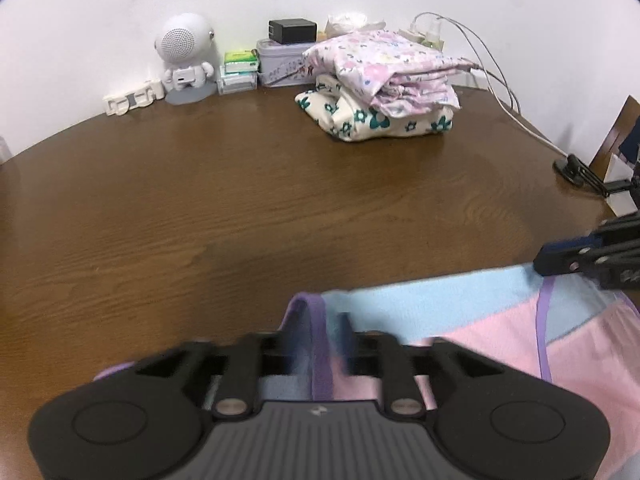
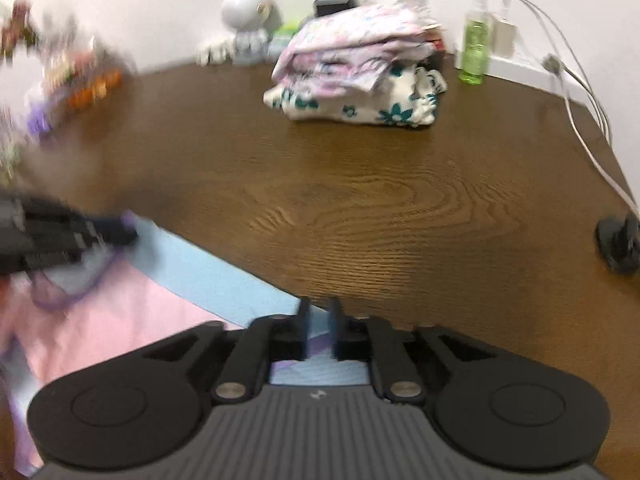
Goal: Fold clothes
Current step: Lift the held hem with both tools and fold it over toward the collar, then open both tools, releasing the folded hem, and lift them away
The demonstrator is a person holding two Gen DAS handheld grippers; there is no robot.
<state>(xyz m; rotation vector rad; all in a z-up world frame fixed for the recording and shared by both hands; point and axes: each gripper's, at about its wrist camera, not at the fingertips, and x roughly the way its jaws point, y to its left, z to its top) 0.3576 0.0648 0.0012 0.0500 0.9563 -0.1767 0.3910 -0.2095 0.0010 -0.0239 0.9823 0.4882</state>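
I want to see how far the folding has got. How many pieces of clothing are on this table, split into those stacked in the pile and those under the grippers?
Folded in the pile at the back: 2 (pink floral garment on top of cream garment with teal flowers)
Under the grippers at the near edge: 1 (pink and blue garment)
Total: 3

Both handheld units are matte black: the left gripper (image 1: 318, 336) shows a ribbed grey centre plate with a small pale logo, flanked by two round black discs. Silver pivot pins glint on its linkage bars, and the right gripper (image 2: 318, 326) is built just the same, stubby black jaws up front.
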